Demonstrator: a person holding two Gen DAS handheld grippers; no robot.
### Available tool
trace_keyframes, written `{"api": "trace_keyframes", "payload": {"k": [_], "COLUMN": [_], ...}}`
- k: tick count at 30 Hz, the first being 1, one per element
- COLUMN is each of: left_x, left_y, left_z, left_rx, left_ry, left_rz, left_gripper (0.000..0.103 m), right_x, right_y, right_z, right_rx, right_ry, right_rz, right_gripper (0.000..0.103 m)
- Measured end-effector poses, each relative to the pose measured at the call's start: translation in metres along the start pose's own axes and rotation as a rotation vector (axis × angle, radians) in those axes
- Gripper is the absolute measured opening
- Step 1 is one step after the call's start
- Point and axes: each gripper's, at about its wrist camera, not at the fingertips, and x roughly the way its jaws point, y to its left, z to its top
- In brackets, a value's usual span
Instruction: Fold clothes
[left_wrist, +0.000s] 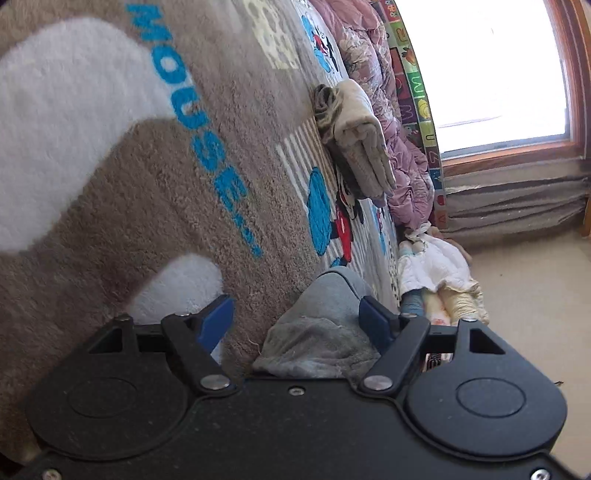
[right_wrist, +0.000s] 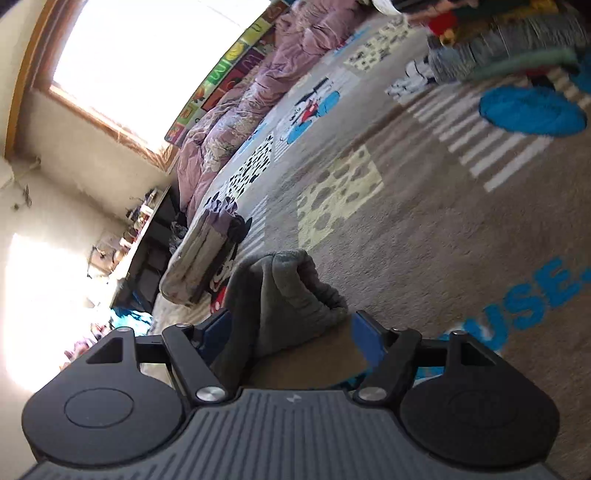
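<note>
Both your tongs are spread wide, gripping nothing. Left gripper (left_wrist: 295, 317) has its blue fingers (left_wrist: 218, 317) well apart, with the grey garment (left_wrist: 321, 332) bunched between them, touching or just beside the right-hand pad; no pinch. Right gripper (right_wrist: 291, 332) the same: jaws apart, grey garment (right_wrist: 280, 295) humped up between them, nearer the left-hand finger.

Garment sits on the brown cartoon rug (left_wrist: 129, 184), close in front of both tools. A folded cream and grey stack (left_wrist: 354, 140) lies farther off on the rug, beside the mauve quilt (left_wrist: 391, 110).

Handling, judged: fleecy, soft, light, floppy. It will sag and slump once lifted and won't hold a crease alone. Not fragile, not slippery; the pile of the rug may drag on it. Take hold at an edge or corner, one tool each, well apart, pinching a single layer so you can spread it flat before folding. Avoid grabbing the bunched middle.
</note>
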Motion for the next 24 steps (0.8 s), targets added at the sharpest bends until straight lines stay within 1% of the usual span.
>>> {"api": "trace_keyframes", "payload": {"k": [1,2,3,4,6,7,8,9,11,12,13,14,16,18,20,22,24], "left_x": [0.002,0.003,0.006,0.009,0.016,0.019,0.020,0.021,0.023,0.023,0.024,0.024,0.025,0.026,0.026,0.026,0.027], "left_y": [-0.002,-0.004,-0.006,-0.008,-0.012,-0.015,-0.018,-0.022,-0.031,-0.037,-0.042,-0.048,-0.059,-0.071,-0.076,-0.076,-0.073], "left_z": [0.002,0.004,0.004,0.004,0.001,0.000,-0.002,-0.004,-0.007,-0.010,-0.012,-0.014,-0.020,-0.027,-0.029,-0.025,-0.020], "left_rx": [0.014,0.027,0.041,0.056,0.102,0.127,0.151,0.174,0.240,0.281,0.323,0.364,0.452,0.545,0.589,0.590,0.581], "left_ry": [0.013,0.025,0.038,0.051,0.061,0.065,0.069,0.059,0.039,0.028,0.017,0.003,-0.025,-0.053,-0.073,-0.099,-0.122], "left_rz": [-0.014,-0.029,-0.043,-0.057,-0.055,-0.059,-0.077,-0.078,-0.068,-0.057,-0.045,-0.038,-0.013,0.023,0.042,0.079,0.110], "left_gripper": [0.075,0.075,0.075,0.074,0.072,0.069,0.065,0.055,0.049,0.044,0.041,0.040,0.037,0.035,0.034,0.032,0.032], "right_x": [0.008,0.018,0.027,0.036,0.056,0.066,0.074,0.078,0.084,0.085,0.086,0.086,0.084,0.080,0.076,0.070,0.063], "right_y": [-0.006,-0.008,-0.010,-0.009,-0.007,-0.006,-0.007,-0.005,-0.002,-0.003,-0.004,-0.004,0.001,0.009,0.012,0.010,0.007], "right_z": [0.006,0.009,0.011,0.012,0.010,0.009,0.008,0.007,0.005,0.005,0.006,0.007,0.008,0.010,0.012,0.010,0.007], "right_rx": [0.096,0.155,0.205,0.213,0.212,0.217,0.222,0.197,0.152,0.152,0.153,0.150,0.116,0.074,0.068,0.097,0.108], "right_ry": [0.014,0.022,0.031,0.040,0.056,0.064,0.072,0.057,0.027,0.021,0.015,0.010,0.007,0.001,-0.013,-0.025,-0.035], "right_rz": [0.026,0.036,0.041,0.028,-0.019,-0.037,-0.034,-0.050,-0.074,-0.063,-0.052,-0.038,0.005,0.028,0.033,0.029,0.028], "right_gripper": [0.086,0.088,0.088,0.089,0.089,0.089,0.089,0.088,0.068,0.063,0.054,0.044,0.027,0.027,0.027,0.030,0.038]}}
